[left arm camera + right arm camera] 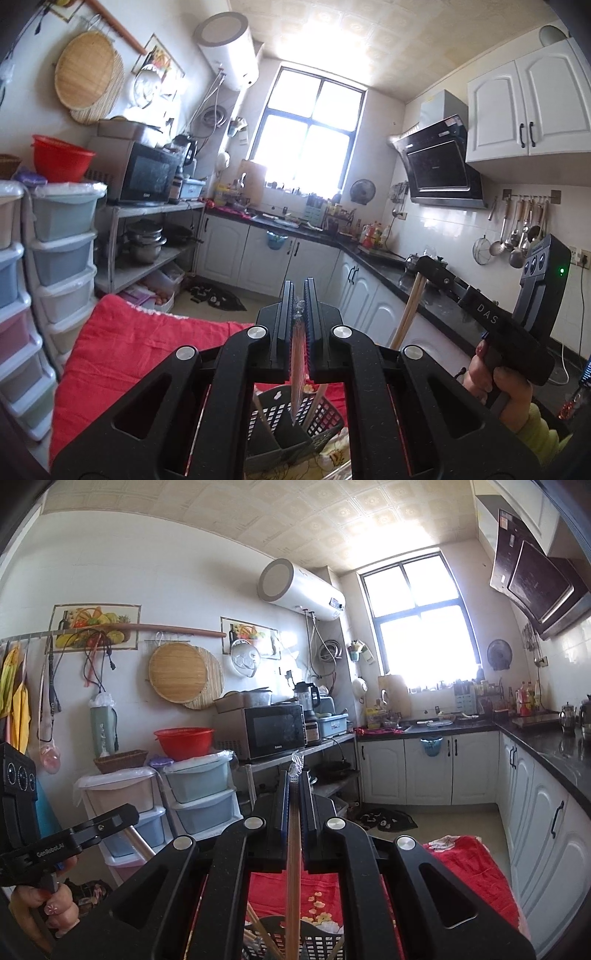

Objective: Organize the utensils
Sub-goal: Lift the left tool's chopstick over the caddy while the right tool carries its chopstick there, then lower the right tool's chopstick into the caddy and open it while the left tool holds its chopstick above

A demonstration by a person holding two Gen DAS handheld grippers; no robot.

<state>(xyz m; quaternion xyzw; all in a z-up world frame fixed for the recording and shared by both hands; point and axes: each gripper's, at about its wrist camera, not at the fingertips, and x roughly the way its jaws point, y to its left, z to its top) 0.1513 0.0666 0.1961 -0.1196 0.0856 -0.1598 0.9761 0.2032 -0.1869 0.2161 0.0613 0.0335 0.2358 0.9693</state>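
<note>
My left gripper (298, 291) is shut on a thin reddish bundle in clear plastic wrap (297, 354). The bundle hangs down into a grey slotted utensil basket (325, 417) that holds several chopsticks. My right gripper (294, 779) is shut on pale wooden chopsticks (292, 867), with crinkled plastic poking out above its tips. Their lower ends reach the basket (317, 939). In the left wrist view the right gripper (421, 264) is at the right, with the chopsticks (408, 317) slanting down from it. The left gripper (125, 816) shows at the left edge of the right wrist view.
The basket stands on a red flowered cloth (465, 871). Stacked plastic drawers (62, 258) and a shelf with a microwave (147, 173) line the left. White cabinets under a dark counter (391, 273) run along the right. A person's hand (495, 384) grips each handle.
</note>
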